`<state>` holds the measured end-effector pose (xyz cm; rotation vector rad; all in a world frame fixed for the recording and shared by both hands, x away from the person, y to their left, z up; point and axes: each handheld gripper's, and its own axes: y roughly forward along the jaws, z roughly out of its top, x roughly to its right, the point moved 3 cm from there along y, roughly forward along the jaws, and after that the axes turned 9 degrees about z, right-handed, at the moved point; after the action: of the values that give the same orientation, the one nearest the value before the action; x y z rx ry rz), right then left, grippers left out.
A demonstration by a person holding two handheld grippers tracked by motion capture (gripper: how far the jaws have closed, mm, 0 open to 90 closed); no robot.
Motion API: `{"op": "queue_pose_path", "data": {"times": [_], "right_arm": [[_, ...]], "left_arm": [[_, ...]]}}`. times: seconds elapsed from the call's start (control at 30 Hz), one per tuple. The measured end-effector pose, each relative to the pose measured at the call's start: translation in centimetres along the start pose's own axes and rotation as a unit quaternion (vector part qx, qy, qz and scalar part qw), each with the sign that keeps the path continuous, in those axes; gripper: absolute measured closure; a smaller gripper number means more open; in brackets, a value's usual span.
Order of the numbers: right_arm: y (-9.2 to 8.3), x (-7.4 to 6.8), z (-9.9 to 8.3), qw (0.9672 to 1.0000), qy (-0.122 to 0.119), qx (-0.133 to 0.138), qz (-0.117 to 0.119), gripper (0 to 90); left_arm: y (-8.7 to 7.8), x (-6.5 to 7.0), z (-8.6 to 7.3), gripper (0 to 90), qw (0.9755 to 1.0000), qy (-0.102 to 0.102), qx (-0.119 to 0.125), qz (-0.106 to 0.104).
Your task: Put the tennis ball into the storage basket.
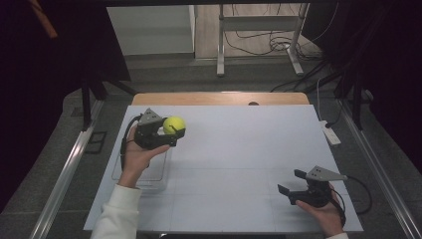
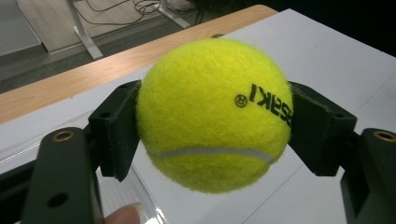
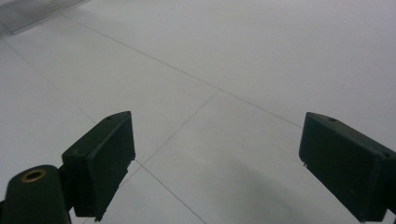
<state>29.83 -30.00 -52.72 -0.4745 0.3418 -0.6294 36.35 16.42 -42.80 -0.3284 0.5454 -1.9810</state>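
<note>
Left gripper view: our left gripper [image 2: 212, 126] clamps the yellow tennis ball [image 2: 212, 114], black lettering upside down, partly legible, above the clear tray [image 1: 149, 174]; far right of that tray, our right gripper [image 3: 215, 163] stands wide apart, holding nothing

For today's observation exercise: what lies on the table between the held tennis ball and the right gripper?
Nothing: in the high view, only bare white table surface separates the tennis ball, clamped in the left gripper, from the open right gripper.
</note>
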Motion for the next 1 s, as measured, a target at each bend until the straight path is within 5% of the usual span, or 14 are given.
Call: {"op": "queue_pose_path", "data": {"times": [1.0], "right_arm": [[0.0,0.0,0.0,1.0000,0.000,0.002,0.001,10.8]], "left_arm": [[-0.6,-2.5,-0.4,26.0,0.9987,-0.041,0.015,0.026]]}}
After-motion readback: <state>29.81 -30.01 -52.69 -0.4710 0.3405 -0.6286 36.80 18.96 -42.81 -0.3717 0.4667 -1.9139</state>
